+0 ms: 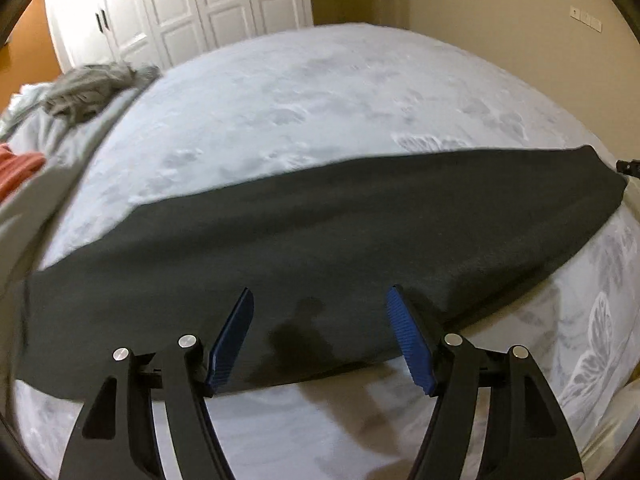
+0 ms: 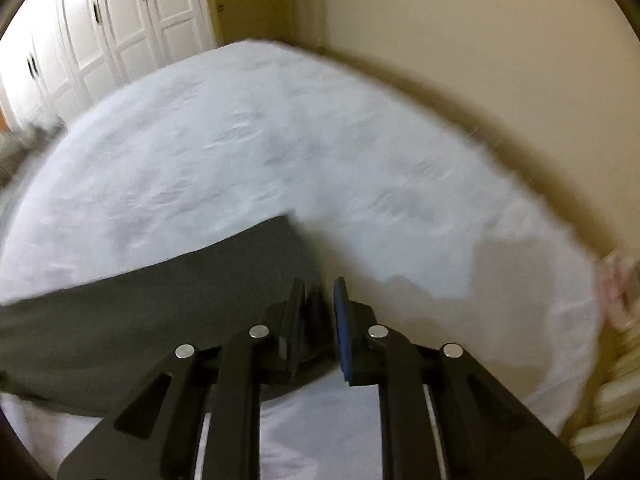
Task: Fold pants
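Pants (image 1: 320, 240) flat on bed (image 1: 320, 92), long dark band across lower frame, apparently folded lengthwise. Crosswise folds left. Left gripper (image 1: 320, 336) jaws spread, empty. Right gripper (image 2: 320, 320) jaws narrow at pants end, lower centre; pinch unclear.

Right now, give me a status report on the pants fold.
Left gripper open above the pants. Right gripper narrow at pants end, grip unclear. Pants flat across the bed. Nothing in the way.

The dark grey pants (image 1: 320, 232) lie flat in a long, smooth band across the white bed (image 1: 320, 100).
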The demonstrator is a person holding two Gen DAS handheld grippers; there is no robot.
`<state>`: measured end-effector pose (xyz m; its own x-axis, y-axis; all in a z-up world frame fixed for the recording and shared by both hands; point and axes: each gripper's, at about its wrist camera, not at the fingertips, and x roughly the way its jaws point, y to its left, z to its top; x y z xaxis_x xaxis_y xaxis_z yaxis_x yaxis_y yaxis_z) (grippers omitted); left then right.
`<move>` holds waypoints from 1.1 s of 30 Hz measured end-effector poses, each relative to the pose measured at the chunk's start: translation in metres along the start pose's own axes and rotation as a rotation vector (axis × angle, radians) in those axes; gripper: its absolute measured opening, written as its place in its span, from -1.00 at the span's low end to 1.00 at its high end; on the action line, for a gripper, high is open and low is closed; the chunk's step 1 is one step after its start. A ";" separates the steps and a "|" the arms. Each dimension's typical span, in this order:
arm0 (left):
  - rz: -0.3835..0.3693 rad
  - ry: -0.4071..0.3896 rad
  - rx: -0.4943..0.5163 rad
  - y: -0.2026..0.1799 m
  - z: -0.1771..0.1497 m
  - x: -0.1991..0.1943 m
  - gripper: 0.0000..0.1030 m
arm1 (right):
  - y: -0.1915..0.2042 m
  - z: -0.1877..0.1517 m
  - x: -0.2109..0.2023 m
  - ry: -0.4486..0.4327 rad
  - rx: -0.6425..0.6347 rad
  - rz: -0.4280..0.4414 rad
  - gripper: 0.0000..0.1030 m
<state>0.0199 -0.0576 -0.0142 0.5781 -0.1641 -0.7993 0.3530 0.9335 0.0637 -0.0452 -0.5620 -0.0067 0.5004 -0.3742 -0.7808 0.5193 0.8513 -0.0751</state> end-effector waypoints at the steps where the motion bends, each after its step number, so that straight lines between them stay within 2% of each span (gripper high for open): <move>1: -0.020 0.017 -0.013 0.001 0.000 0.004 0.30 | -0.005 -0.003 0.005 0.043 0.026 -0.020 -0.37; 3: -0.026 0.031 -0.027 0.003 -0.007 0.007 0.30 | -0.014 -0.014 -0.010 0.017 0.075 0.041 -0.33; 5: -0.016 0.027 -0.028 0.001 -0.015 0.002 0.37 | -0.013 -0.028 -0.027 -0.025 0.081 0.080 0.26; 7: -0.004 0.018 -0.025 -0.004 -0.019 -0.005 0.38 | -0.006 -0.044 -0.037 -0.050 0.042 0.084 0.30; 9: -0.004 0.014 -0.027 -0.006 -0.020 -0.007 0.38 | 0.001 -0.055 -0.033 -0.039 -0.007 0.048 0.26; 11: -0.003 0.014 -0.030 -0.007 -0.020 -0.008 0.39 | 0.007 -0.058 -0.018 -0.004 -0.044 0.007 -0.02; 12: -0.004 0.015 -0.032 -0.007 -0.020 -0.007 0.39 | 0.010 -0.058 -0.012 0.005 -0.048 0.004 -0.03; 14: -0.006 0.015 -0.037 -0.005 -0.020 -0.007 0.40 | 0.012 -0.055 -0.010 -0.010 -0.021 0.029 -0.03; 17: -0.001 0.015 -0.038 -0.005 -0.021 -0.006 0.40 | 0.013 -0.040 -0.012 -0.034 0.051 0.130 -0.02; 19: 0.006 0.009 -0.031 -0.006 -0.021 -0.006 0.41 | 0.020 -0.031 -0.004 -0.025 0.046 0.131 -0.03; 20: 0.010 0.007 -0.027 -0.007 -0.021 -0.005 0.42 | 0.023 -0.029 0.002 -0.005 0.042 0.127 -0.20; 21: 0.010 0.007 -0.027 -0.007 -0.021 -0.005 0.42 | 0.026 -0.028 0.006 0.011 0.044 0.143 -0.51; 22: 0.008 0.010 -0.026 -0.007 -0.021 -0.004 0.43 | 0.027 -0.027 0.007 0.022 0.051 0.157 -1.00; 23: 0.008 0.010 -0.026 -0.008 -0.021 -0.004 0.43 | 0.027 -0.026 0.002 0.009 0.053 0.151 -1.00; 25: 0.009 0.006 -0.022 -0.008 -0.021 -0.005 0.43 | 0.022 -0.023 -0.021 -0.076 0.052 0.129 -1.00; 27: 0.009 0.005 -0.021 -0.009 -0.022 -0.005 0.44 | 0.001 -0.022 -0.030 -0.124 0.088 0.057 -1.00; 28: 0.008 0.005 -0.022 -0.009 -0.021 -0.005 0.45 | -0.011 -0.022 -0.019 -0.095 0.101 0.018 -1.00; 30: 0.010 0.009 -0.023 -0.009 -0.021 -0.004 0.46 | -0.039 -0.031 0.012 0.037 0.135 -0.017 -1.00; 33: 0.013 0.003 -0.023 -0.009 -0.022 -0.006 0.48 | -0.054 -0.043 -0.011 0.018 0.191 0.065 -0.91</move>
<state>-0.0030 -0.0580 -0.0237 0.5807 -0.1507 -0.8000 0.3280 0.9427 0.0606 -0.1092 -0.5880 -0.0207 0.5255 -0.3125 -0.7913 0.6088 0.7878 0.0932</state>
